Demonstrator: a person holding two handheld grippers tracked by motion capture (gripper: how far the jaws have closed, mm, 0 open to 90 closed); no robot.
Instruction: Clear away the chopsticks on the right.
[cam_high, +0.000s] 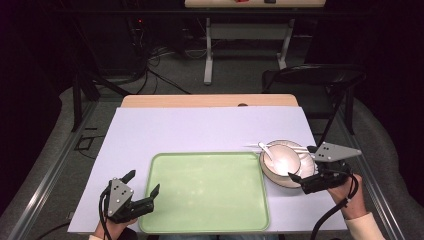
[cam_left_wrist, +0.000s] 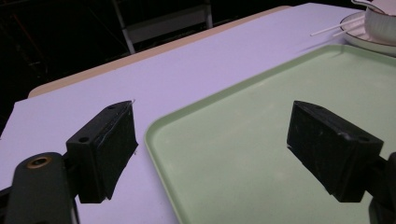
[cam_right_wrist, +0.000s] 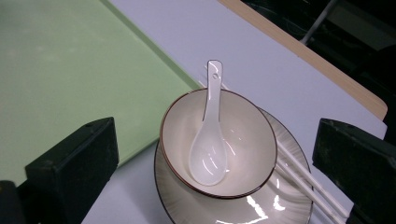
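In the high view, the left hand-held gripper (cam_high: 144, 183) hovers wide at the green tray's (cam_high: 205, 220) near-left corner on the table (cam_high: 200, 125). The right hand-held gripper (cam_high: 303, 164) gapes beside the bowl (cam_high: 283, 161). In the left gripper view, the jaws straddle the tray rim. In the right gripper view, a white spoon (cam_right_wrist: 208, 154) lies in the bowl, on a plate (cam_right_wrist: 261, 210) with chopsticks (cam_right_wrist: 308, 186).

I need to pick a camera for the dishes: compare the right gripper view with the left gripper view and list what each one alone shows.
Right gripper view alone: the white ceramic spoon lying inside the cream bowl, with the right gripper open around them. Left gripper view alone: the open left gripper straddling the near edge of the pale green plastic tray. Both: that tray, the white table cover, the bowl on its plate and the white chopsticks.
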